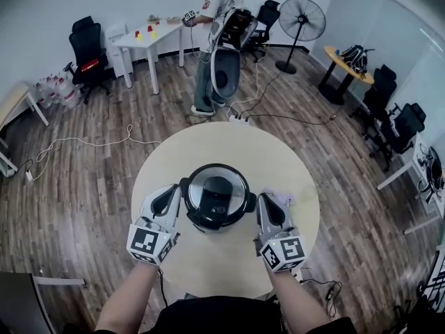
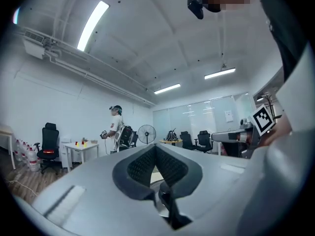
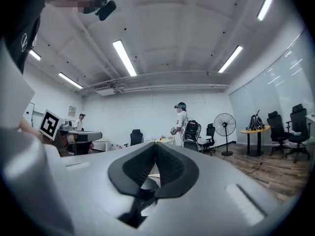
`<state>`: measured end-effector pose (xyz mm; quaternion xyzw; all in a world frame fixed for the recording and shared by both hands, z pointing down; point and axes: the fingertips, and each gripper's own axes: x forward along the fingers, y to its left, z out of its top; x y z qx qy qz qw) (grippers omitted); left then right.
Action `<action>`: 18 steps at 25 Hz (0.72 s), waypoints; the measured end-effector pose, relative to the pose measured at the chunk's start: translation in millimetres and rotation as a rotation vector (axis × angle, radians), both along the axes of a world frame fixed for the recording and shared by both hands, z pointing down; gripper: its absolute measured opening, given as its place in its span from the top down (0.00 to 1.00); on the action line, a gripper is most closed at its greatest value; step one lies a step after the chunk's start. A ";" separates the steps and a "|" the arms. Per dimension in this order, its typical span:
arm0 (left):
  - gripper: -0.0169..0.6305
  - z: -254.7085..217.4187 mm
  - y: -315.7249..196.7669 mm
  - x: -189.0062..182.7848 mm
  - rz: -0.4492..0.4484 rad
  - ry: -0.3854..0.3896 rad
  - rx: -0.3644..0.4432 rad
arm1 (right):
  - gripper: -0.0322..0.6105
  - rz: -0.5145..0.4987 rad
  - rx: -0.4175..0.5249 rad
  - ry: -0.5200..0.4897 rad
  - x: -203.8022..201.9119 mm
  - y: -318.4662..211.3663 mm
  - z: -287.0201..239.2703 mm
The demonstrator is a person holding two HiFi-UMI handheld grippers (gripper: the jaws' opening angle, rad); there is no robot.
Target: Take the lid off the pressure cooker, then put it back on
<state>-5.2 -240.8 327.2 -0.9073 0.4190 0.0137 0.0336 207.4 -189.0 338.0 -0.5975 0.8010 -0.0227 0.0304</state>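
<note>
- Both closed tight and empty, the left claw (image 1: 169,199) and right claw (image 1: 266,209) flank the pressure cooker (image 1: 240,204) on the bench (image 1: 229,259), its lid (image 1: 217,186) on.
- Risk: reaching in closed (no gap) would likely shove the cooker rather than grip the lid.

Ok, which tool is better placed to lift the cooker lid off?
Left, marginally. The left tool and right tool flank the pressure cooker, both shut and empty; the left tip looks slightly nearer the lid. Either must open first.
</note>
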 end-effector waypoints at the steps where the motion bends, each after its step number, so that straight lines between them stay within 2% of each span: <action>1: 0.97 -2.3 0.7 0.1 -0.001 0.001 0.003 | 0.94 0.008 0.005 -0.008 3.9 1.7 -0.6; 8: 0.97 -12.2 -2.1 0.4 -0.010 0.021 0.016 | 0.94 0.002 0.029 -0.005 6.3 -0.7 -5.5; 18: 0.97 -13.0 -3.9 2.8 -0.015 0.012 0.018 | 0.94 0.028 0.009 0.000 13.1 -5.2 -1.2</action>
